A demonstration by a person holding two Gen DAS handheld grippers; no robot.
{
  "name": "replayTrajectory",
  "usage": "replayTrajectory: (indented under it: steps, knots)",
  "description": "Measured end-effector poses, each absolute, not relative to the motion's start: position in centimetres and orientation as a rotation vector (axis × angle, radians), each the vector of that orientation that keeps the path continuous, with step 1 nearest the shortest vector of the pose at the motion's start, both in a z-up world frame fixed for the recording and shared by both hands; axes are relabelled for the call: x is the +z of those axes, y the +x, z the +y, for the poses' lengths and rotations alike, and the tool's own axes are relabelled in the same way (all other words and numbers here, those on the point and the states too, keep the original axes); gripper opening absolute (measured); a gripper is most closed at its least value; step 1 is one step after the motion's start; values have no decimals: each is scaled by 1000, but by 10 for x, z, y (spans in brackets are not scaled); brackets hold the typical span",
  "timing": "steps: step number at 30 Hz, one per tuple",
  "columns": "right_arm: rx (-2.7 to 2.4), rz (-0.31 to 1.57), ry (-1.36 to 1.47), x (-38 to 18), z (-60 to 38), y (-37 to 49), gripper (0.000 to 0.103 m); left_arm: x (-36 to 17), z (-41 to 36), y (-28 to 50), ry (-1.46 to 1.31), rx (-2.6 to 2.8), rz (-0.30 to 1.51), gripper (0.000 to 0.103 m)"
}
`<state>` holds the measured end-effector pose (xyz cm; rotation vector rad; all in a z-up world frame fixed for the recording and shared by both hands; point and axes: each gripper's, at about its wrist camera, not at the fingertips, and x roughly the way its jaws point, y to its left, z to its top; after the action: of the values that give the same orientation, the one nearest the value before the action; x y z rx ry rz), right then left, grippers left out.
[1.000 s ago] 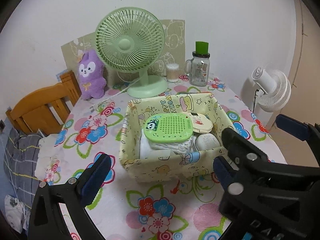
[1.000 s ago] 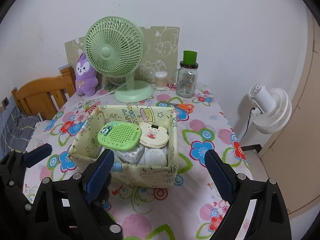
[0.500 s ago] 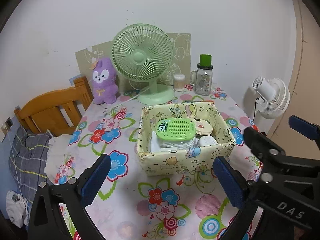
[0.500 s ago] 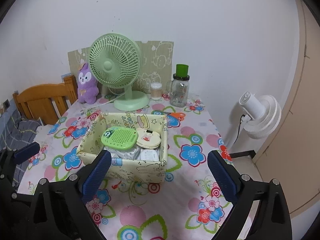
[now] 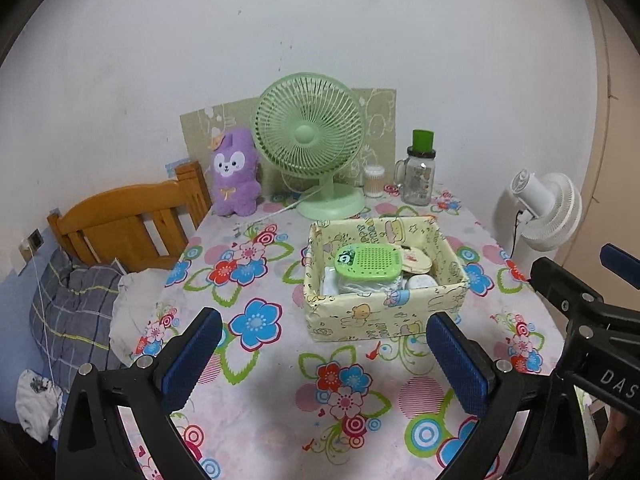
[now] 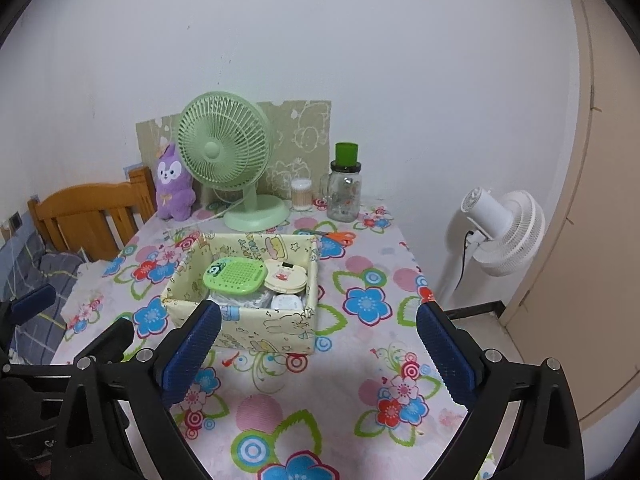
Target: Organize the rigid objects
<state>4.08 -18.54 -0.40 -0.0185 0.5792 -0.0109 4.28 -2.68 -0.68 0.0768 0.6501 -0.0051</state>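
A pale yellow cartoon-print box [image 5: 384, 314] [image 6: 260, 330] stands on the flowered table. Inside it lie a green perforated case [image 5: 368, 260] [image 6: 236, 276], a round cream case [image 5: 416, 260] [image 6: 286, 276] and white items [image 6: 286, 303]. My left gripper [image 5: 320, 322] hangs open above the table in front of the box, nothing between its blue pads [image 5: 192, 356]. My right gripper [image 6: 318, 310] is also open wide and empty, held back from the box's near wall. Each gripper shows at the edge of the other's view.
Along the wall at the back stand a green desk fan [image 5: 310, 136], a purple plush [image 5: 234, 172], a swab pot [image 5: 374, 181] and a green-lidded glass jar [image 5: 418, 176]. Orange scissors [image 6: 340, 236] lie behind the box. A white floor fan [image 6: 504, 228] is right; a wooden headboard [image 5: 120, 216] left.
Both grippers have drawn back and upward from the box, which now looks smaller and farther. The right jaws have spread slightly wider. Nothing in the box has moved.
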Motion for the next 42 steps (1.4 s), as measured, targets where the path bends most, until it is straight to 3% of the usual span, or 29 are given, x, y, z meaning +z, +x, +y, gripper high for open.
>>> replayTrajectory:
  steps: [18,42]
  knots:
    - [-29,526,-26,9,-187,-1,100,14,-9,8,27,9,570,103]
    - [-20,550,-33,6,-182,12,100,15,-16,20,53,8,589,103]
